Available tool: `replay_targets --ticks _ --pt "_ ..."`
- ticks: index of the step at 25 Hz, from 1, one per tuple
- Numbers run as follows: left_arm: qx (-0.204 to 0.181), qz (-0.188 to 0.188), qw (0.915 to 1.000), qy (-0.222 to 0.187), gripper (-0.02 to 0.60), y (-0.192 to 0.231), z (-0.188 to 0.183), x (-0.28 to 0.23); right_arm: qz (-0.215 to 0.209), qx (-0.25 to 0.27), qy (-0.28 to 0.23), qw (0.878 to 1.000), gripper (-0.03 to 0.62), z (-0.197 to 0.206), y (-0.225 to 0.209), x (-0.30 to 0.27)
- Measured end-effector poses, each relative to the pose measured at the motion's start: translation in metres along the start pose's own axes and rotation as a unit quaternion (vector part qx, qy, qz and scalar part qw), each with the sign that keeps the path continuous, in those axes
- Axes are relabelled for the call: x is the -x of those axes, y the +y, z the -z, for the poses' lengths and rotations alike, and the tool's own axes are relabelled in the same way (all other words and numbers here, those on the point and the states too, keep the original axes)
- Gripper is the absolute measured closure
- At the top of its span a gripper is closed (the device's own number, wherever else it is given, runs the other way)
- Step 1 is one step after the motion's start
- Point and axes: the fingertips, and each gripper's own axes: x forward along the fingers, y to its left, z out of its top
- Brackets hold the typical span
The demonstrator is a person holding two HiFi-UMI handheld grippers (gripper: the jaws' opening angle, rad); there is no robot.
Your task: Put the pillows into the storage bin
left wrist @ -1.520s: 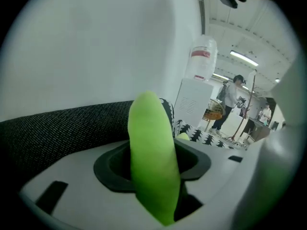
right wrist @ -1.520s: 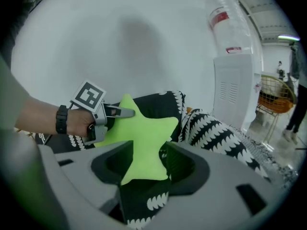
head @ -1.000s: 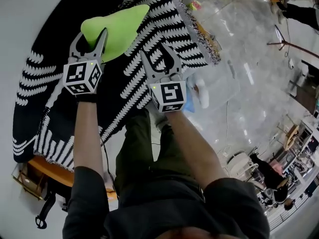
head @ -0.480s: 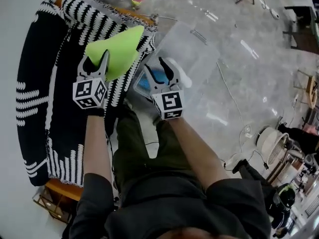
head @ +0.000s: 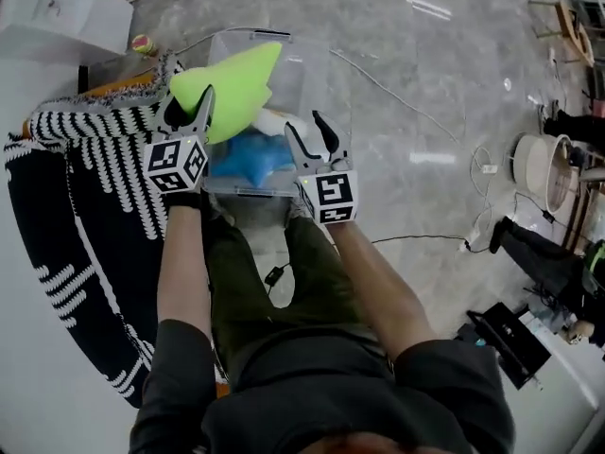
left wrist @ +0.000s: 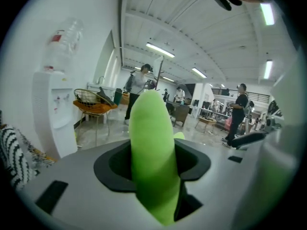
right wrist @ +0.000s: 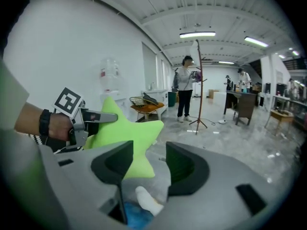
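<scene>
Your left gripper (head: pixel 189 102) is clamped on the green star-shaped pillow (head: pixel 236 76). The left gripper view shows one arm of the star pinched between the two jaws, with the pads pressing into it from both sides. In the head view the pillow is held over the left side of the clear storage bin (head: pixel 250 190), and one of its points reaches toward the bin's far edge. The right gripper view confirms that the pillow hangs in the grip beside your left hand (right wrist: pixel 53 126). Whether its lower point touches anything in the bin cannot be told. Your right gripper (head: pixel 307 126) is held over the bin's near right corner. Its jaws stand apart with nothing between the pads, and through the gap you look down on the bin's contents. A blue pillow (head: pixel 241 156) lies inside the bin toward the near wall. A white soft item (right wrist: pixel 146 200) lies just beside it, and what that item is cannot be made out. The bin stands on the pale marble floor (head: pixel 425 112), directly in front of your legs. A black-and-white striped throw (head: pixel 85 192) covers the seat at your left, and its edge lies close to the bin's left wall. A thin cable (head: pixel 397 97) runs across the floor beyond the bin, well apart from both grippers.
</scene>
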Motion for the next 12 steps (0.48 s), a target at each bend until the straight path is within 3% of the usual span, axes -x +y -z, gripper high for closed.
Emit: replay_targets --ticks 7,12 --pt "-0.054 0.084 0.9944 0.035 0.353 -0.063 0.033 -0.104 0.051 -0.056 0.016 0.997 0.388 0.053 -0.065 0.002" --pt "-0.112 0.128 0.9828 0.073 0.337 -0.094 0.091 -0.154 0.069 -0.093 0.036 0.993 0.388 0.104 -0.084 -0.006"
